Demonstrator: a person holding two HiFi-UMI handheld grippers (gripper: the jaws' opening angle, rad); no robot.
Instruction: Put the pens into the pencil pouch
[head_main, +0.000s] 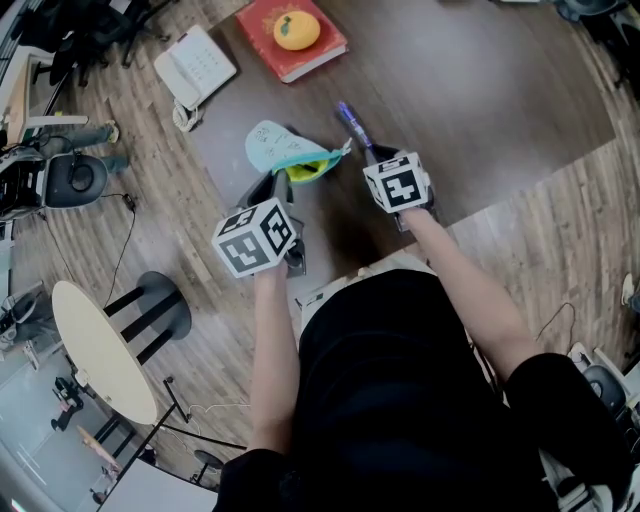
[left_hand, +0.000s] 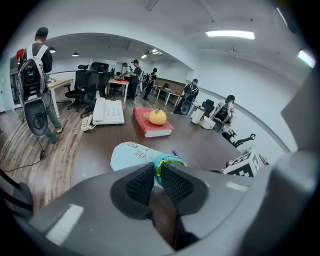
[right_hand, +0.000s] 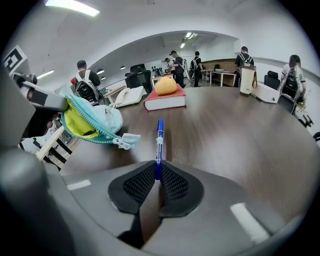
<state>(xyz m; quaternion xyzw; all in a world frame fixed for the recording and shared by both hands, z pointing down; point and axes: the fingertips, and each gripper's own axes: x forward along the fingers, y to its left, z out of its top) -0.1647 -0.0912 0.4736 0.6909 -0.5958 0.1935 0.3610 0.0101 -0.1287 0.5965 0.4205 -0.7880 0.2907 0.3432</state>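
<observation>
A light-blue pencil pouch (head_main: 272, 146) with a yellow-green lining lies on the dark table (head_main: 480, 90), its zipped mouth open toward the right. My left gripper (head_main: 281, 180) is shut on the pouch's mouth rim, and in the left gripper view the zip edge (left_hand: 159, 167) sits pinched between the black pads. My right gripper (head_main: 368, 152) is shut on a blue pen (head_main: 349, 120). The pen (right_hand: 159, 142) sticks straight out from its pads, lying just right of the open pouch mouth (right_hand: 82, 122) and its zip pull (right_hand: 123, 141). No other pen shows.
A red book (head_main: 300, 50) with an orange fruit (head_main: 296, 30) on it lies at the table's far side, and a white telephone (head_main: 195, 66) is at the far left. A round side table (head_main: 100, 350) and a stool stand on the wooden floor at my left. Several people stand further back.
</observation>
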